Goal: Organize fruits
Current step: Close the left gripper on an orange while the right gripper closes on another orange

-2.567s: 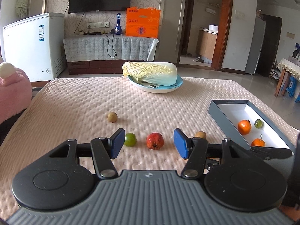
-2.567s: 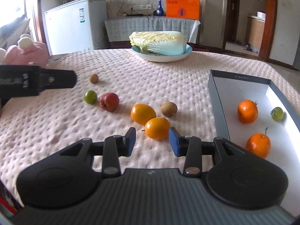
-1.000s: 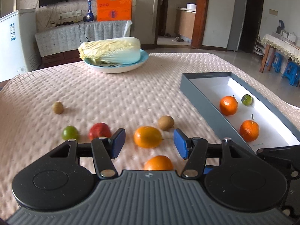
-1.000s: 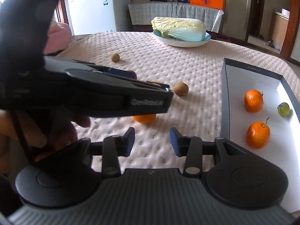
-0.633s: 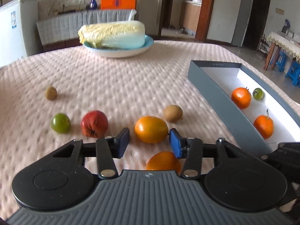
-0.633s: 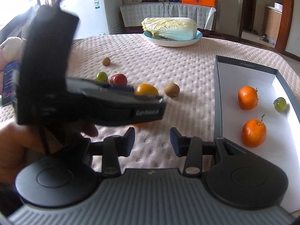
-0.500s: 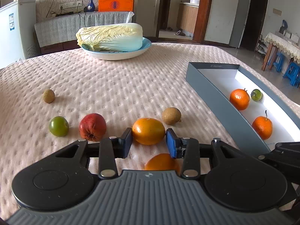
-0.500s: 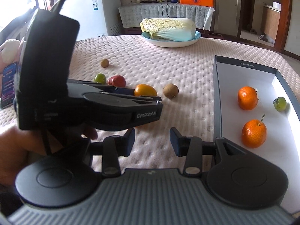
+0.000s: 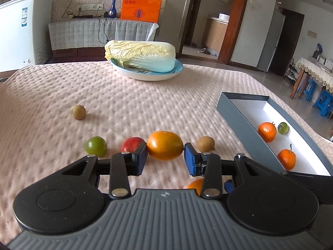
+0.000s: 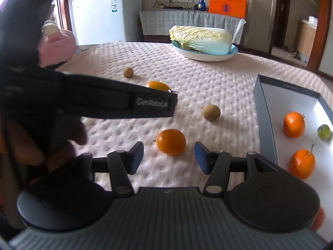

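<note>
My left gripper (image 9: 165,160) is shut on a large orange fruit (image 9: 164,145) and holds it above the pink cloth; the fruit also shows in the right wrist view (image 10: 157,85) behind the left gripper's body (image 10: 124,104). My right gripper (image 10: 169,156) is open, with a round orange (image 10: 171,138) lying on the cloth just ahead of its fingertips. A grey box (image 9: 235,112) at the right holds two tangerines (image 9: 267,131) (image 9: 286,159) and a green fruit (image 9: 283,128). On the cloth lie a green fruit (image 9: 95,145), a red fruit (image 9: 132,143) and two brown fruits (image 9: 206,143) (image 9: 79,112).
A blue plate (image 9: 145,75) with a Chinese cabbage (image 9: 141,56) stands at the back of the table. A pink plush toy (image 10: 56,45) sits at the left edge. The grey box's near wall (image 10: 266,112) rises right of the right gripper.
My left gripper has closed on the large orange fruit and lifted it off the cloth. My right gripper has moved forward toward the round orange and stays open.
</note>
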Demonstrator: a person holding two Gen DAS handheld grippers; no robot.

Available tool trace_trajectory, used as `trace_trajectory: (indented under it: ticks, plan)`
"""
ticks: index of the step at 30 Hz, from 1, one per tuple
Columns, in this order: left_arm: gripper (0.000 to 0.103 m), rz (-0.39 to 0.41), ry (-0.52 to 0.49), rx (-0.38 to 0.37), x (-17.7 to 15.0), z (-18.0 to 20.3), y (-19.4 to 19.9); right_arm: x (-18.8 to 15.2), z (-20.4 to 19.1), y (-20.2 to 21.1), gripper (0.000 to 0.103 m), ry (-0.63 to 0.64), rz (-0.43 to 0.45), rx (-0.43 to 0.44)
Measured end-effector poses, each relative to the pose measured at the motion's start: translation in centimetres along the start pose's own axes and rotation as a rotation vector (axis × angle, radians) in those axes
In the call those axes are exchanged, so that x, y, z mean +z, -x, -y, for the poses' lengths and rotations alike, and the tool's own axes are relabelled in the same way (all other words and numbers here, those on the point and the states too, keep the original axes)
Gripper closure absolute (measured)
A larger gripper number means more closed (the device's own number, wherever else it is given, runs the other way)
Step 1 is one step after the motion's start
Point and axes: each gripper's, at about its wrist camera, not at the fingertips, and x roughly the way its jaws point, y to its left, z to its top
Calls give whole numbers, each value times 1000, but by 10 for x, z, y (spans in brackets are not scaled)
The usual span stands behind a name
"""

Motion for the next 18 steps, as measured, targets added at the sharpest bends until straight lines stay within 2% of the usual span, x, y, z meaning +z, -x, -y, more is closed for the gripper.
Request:
trace_trajectory:
  ticks: [5, 7, 18]
  plan:
    - [58, 7, -2, 0, 2, -3, 5, 3, 2, -12, 48, -5, -13, -23]
    - [58, 7, -5, 2, 2, -3, 7, 2, 2, -16, 66, 3, -25, -23]
    - [58, 16, -25, 17, 7, 5, 14, 3, 10, 10, 66, -6, -8, 17]
